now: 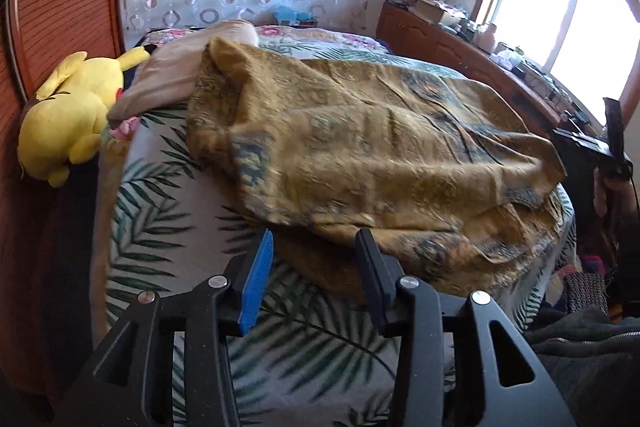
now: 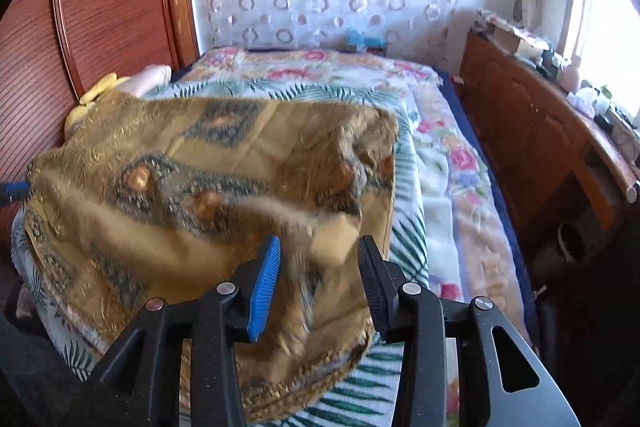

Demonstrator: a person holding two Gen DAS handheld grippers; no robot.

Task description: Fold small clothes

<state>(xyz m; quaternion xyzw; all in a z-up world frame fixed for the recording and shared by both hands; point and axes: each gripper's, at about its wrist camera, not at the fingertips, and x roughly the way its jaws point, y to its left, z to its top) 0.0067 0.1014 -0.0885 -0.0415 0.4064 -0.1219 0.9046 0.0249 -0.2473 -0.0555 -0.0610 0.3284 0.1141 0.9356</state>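
Palm-print bedspread (image 1: 160, 227) carries a golden patterned cloth (image 1: 380, 147) (blurred); left tool (image 1: 316, 247) and right tool (image 2: 318, 255) gape, gripping nothing.

The left gripper (image 1: 314, 251) is showing matte black linkage arms with round silver screws, one ribbed blue pad (image 1: 256, 283) and one black finger. The right gripper (image 2: 318, 255) is showing the same build, triangular cut-outs sitting at lower frame.
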